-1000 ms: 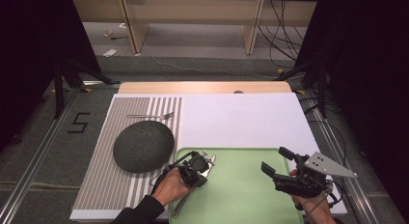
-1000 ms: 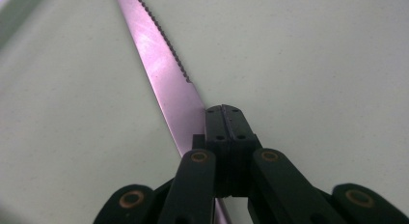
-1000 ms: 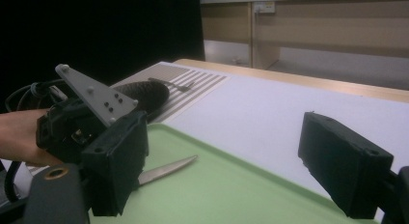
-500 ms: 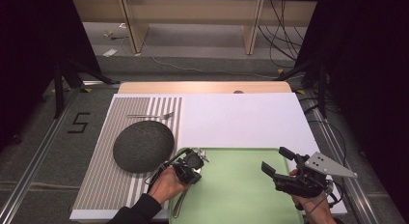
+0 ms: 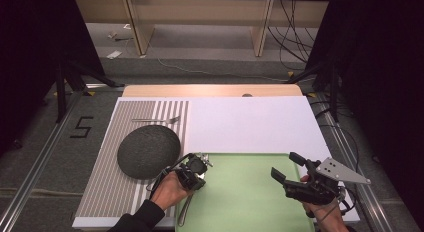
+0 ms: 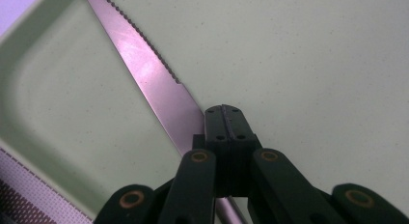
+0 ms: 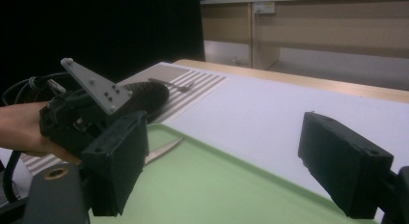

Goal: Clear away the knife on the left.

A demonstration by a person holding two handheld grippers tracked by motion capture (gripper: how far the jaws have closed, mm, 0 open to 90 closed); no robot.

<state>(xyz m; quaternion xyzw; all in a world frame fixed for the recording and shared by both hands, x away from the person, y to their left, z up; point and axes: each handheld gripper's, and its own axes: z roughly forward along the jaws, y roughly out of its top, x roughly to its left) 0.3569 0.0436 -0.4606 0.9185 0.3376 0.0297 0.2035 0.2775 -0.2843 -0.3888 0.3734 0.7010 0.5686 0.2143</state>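
Green tray (image 5: 250,202) on white-covered table (image 5: 250,124), dark room beyond.

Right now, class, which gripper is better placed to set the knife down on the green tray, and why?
Left. The left gripper is shut on the knife above the green tray. The right gripper hangs open and empty at the tray's far side.

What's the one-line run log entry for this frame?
left claw: shut on knife | knife: blade over green tray | right claw: open, nothing in it, above tray | fork: on striped mat
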